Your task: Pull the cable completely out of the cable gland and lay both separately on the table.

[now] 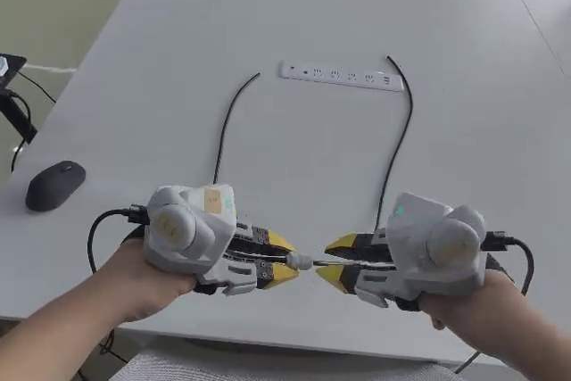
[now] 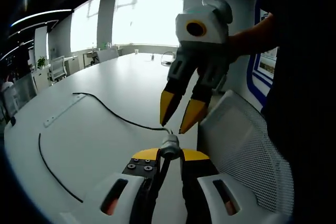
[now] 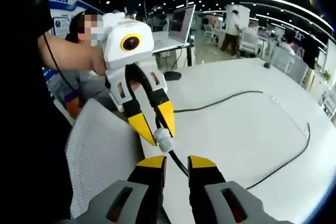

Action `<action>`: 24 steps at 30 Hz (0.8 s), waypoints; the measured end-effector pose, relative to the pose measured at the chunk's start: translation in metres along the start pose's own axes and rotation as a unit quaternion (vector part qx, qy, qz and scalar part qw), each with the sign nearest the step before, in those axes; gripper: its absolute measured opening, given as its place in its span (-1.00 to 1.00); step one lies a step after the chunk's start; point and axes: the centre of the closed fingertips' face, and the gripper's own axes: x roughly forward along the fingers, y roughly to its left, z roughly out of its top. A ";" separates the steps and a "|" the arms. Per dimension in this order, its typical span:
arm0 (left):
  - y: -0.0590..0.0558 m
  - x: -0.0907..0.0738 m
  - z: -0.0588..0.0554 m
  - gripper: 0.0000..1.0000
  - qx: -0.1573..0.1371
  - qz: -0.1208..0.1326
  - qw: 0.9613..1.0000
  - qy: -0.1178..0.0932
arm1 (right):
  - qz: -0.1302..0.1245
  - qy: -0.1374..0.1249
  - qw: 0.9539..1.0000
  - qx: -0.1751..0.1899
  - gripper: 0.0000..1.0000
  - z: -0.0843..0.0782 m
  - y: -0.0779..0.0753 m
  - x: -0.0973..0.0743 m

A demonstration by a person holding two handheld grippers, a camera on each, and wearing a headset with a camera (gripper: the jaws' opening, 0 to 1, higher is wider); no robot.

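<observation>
Smooth matt table (image 1: 303, 158) (cable (image 1: 400, 151) matt too)

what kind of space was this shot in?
Looks like an open-plan office: a long white table with a power strip and computer mouse, a mesh office chair, and a monitor behind.

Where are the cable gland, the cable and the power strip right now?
cable gland (image 2: 169, 144), left gripper view, on its pale round body.
cable (image 1: 399, 144), head view, midway along a bare black stretch.
power strip (image 1: 343, 76), head view, on the middle of its white top.
</observation>
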 end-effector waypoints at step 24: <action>-0.004 0.004 -0.003 -0.69 0.003 -0.027 1.000 0.001 | 0.014 0.050 0.990 -0.132 -0.97 -0.013 0.012 0.016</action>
